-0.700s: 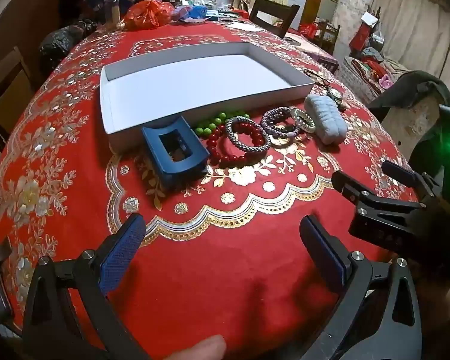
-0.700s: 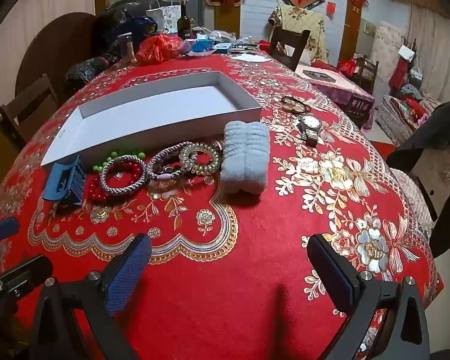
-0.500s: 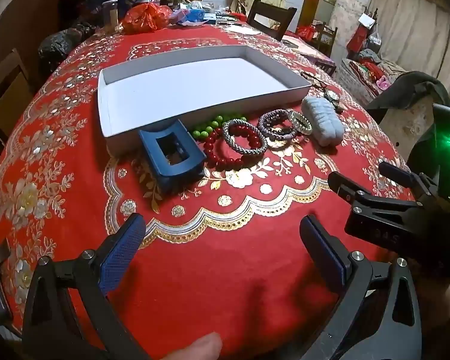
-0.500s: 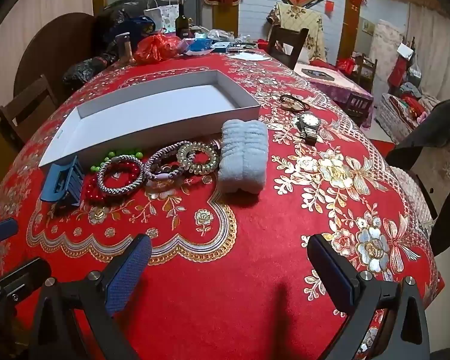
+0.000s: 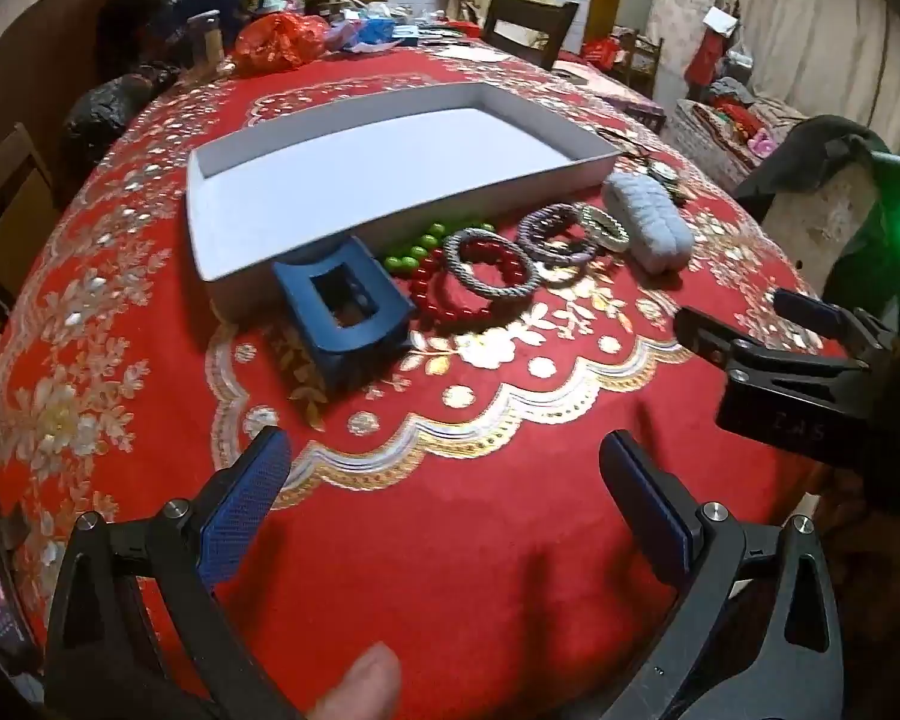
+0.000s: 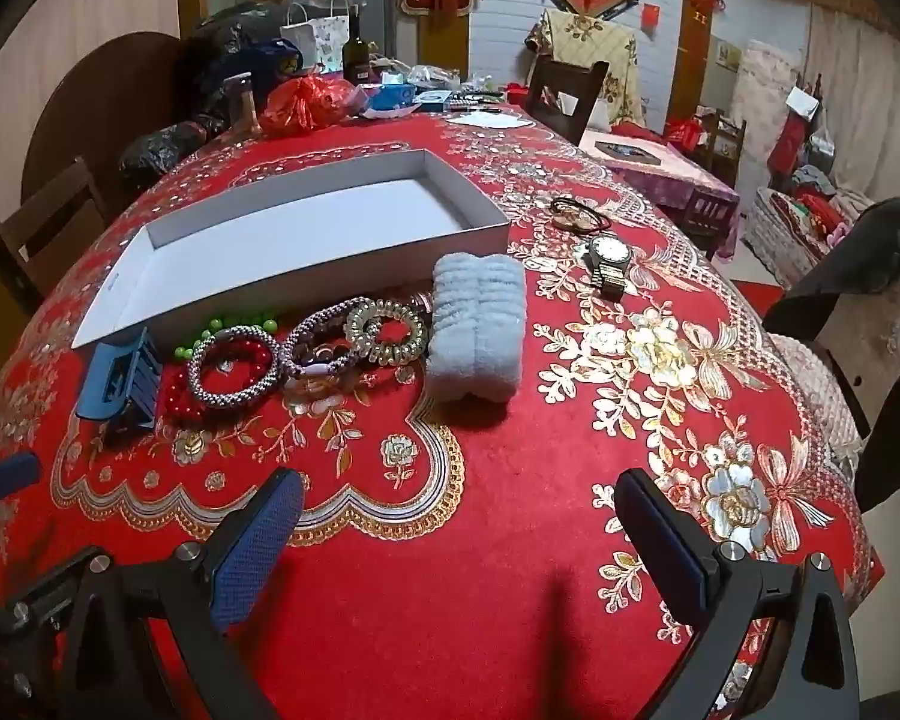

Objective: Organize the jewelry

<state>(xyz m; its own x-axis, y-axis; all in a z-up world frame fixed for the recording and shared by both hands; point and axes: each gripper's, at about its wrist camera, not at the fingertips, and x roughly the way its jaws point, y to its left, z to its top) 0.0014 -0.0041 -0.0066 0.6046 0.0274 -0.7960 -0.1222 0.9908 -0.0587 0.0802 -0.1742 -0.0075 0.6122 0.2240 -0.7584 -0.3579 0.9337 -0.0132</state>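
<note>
Both claws are spread wide and hold nothing. The left claw (image 5: 444,498) hangs over the near edge of the desk (image 5: 450,570), and the blue hair clip (image 5: 345,315) lies straight ahead of it, just left of middle. The right claw (image 6: 459,534) sits beside it, with the fluffy grey band (image 6: 477,327) straight ahead. The bracelets (image 6: 306,342) lie in a row between clip and band, along the near wall of the white box (image 5: 222,252), which has nothing in it. The left claw is nearer the clip.
</note>
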